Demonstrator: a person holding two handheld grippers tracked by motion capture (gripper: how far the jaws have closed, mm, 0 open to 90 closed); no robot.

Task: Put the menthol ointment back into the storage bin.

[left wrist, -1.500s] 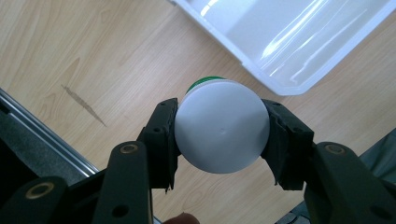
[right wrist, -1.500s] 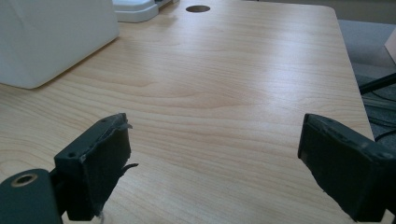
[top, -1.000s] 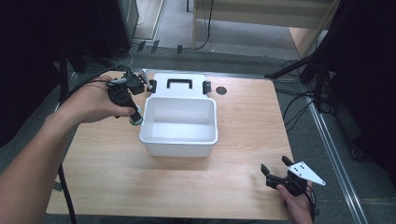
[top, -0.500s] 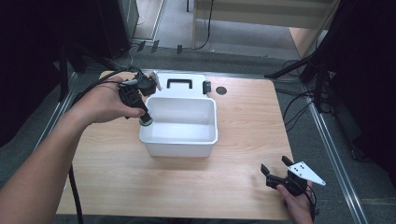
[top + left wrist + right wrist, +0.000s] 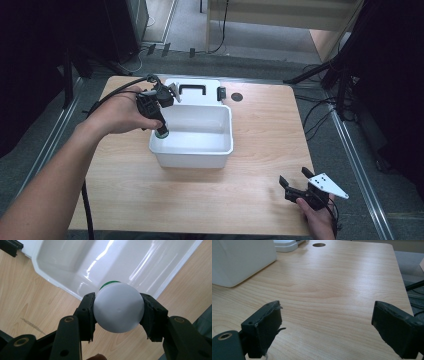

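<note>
1. the left gripper held a small white bottle with a green band at its far end, one jaw clamped on each side of its round body.
2. in the high view the bottle hung just over the near-left rim of the white bin, tipped downward toward the bin's inside and not touching its floor.
3. the bin sat in the middle of the wooden table with its lid open and lying flat behind it on the far side.
4. the right gripper rested at the near-right corner of the table, well apart from the bin, its jaws spread wide with nothing between them.
5. in the right gripper view the bin wall stood off to the far left and bare table lay between the jaws.
6. likely step: lowering the bottle into the bin and letting go.
7. risk: the bottle sat close above the rim, so an early release could land it on the edge and send it rolling onto the table at the left.
8. risk: the body was round and smooth and pinched only at its sides, so a tilt of the wrist might let it swivel or slip before it was low enough.
9. risk: a drop from height onto the hard, glossy bin floor could make it bounce or roll to a wall.
10. risk: the left gripper's cable trailed near the bin's far-left corner and could tug the light bin if the hand swung far.
</note>
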